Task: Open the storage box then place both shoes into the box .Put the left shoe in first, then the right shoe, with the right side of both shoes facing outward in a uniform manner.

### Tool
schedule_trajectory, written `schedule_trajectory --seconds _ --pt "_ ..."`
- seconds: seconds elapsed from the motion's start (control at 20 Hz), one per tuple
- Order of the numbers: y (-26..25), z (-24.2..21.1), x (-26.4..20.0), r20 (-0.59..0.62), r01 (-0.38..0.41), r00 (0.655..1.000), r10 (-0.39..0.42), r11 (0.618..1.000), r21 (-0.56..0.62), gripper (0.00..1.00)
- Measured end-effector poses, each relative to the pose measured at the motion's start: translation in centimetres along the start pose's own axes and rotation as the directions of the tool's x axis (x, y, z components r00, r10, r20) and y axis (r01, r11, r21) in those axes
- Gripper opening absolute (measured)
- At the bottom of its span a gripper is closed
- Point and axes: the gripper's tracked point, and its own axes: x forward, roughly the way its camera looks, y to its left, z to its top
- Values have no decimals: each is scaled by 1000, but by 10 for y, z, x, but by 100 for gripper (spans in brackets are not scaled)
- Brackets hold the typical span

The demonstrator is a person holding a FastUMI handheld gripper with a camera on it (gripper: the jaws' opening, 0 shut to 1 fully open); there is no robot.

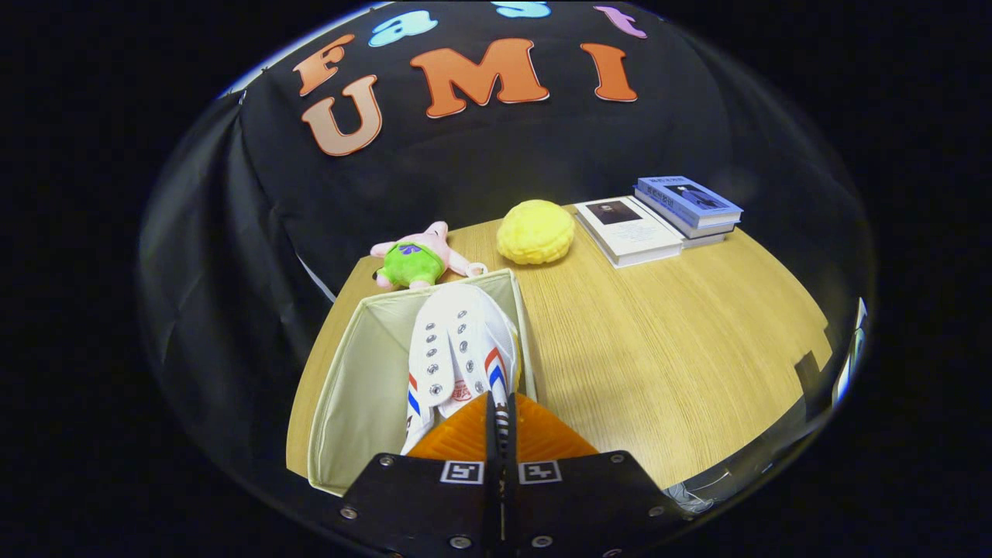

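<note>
One white canvas shoe (457, 349) with metal eyelets and red-and-blue side stripes sits inside the open cream fabric storage box (349, 387), leaning against the box's right-hand wall with its toe pointing away toward the far end. The eyelet rows and the tongue face up and slightly leftward. Whether a second shoe lies beneath or behind it cannot be determined.

The gripper (496, 411) is positioned directly over the heel end of that shoe. Its two fingers are drawn together with only a thin slit between them, and a narrow strip of the shoe's heel collar appears pinched in that slit, so the jaws read as clamped on the shoe.

The box stands on a light wood-grain tabletop (659, 349), at its left side, with its lid or flap not discernible. Just beyond the far end of the box lies a pink plush toy in a green garment (415, 260), touching or nearly touching the box rim. To the right of the toy rests a yellow rounded bumpy cushion-like object (535, 231). Farther right, near the back of the table, a white-covered book (629, 230) lies flat beside a short stack of blue-covered books (687, 203), the two touching along one side.
</note>
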Motion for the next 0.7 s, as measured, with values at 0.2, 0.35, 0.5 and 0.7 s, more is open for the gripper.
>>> schedule_trajectory --seconds 0.2,0.35,0.5,0.7 --pt "16 23 -8 48 -78 996 77 996 34 65" --pt "4 36 -13 67 -36 997 37 999 -23 98" --pt "-1 60 -21 97 -35 995 37 999 -21 98" --pt "-13 110 -44 191 -8 981 18 998 -57 98"
